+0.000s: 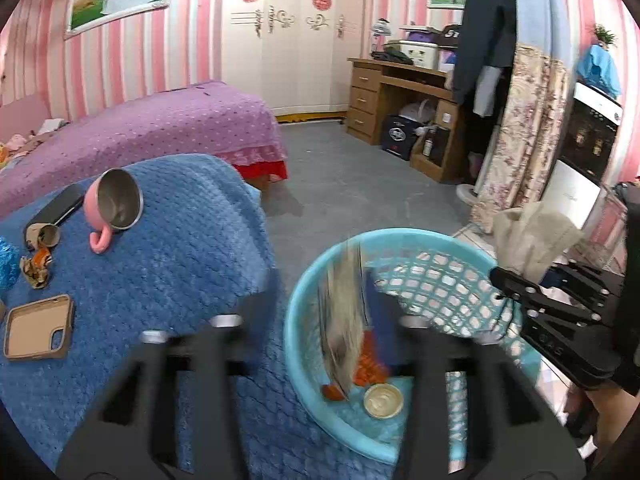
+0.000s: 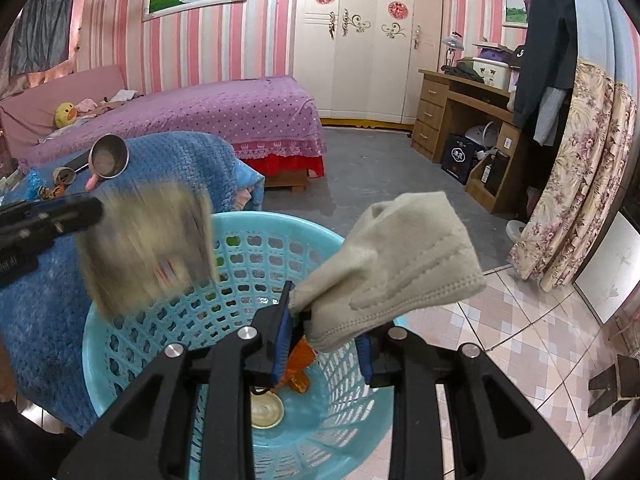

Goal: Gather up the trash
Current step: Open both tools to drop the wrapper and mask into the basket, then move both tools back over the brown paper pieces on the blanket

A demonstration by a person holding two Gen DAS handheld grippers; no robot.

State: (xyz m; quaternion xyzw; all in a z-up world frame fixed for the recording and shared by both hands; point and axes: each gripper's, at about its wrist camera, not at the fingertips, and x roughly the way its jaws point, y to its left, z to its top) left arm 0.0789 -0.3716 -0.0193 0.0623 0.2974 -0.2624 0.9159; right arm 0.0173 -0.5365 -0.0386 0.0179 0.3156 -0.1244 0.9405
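1. A blue blanket covered the surface on the left, with the purple-covered bed behind it and a white wardrobe against the striped wall; the two red round emblems on its doors were too small to read.
2. A light blue plastic basket with latticed walls stood just beside the blanket's edge, below both grippers. Inside lay orange wrappers and a small round cream lid.
3. A flat, blurred beige packet was in mid-air over the basket's rim, just beside the left gripper's tip and free of it. Red and blue print showed near its lower corner, too smeared to read.
4. The left gripper had its jaws apart, nothing pressed between them; the packet appeared edge-on between the fingers in its own view.
5. The right gripper was clamped on a cream face mask, whose folded end sat between the blue pads while the rest stuck up over the basket's far side.
6. On the blanket, well apart from the basket, lay a pink mug on its side with a steel interior, a tan phone case, a cardboard tube and a crumpled orange wrapper.
7. A dark box under the wooden desk carried a white round logo that could not be made out.
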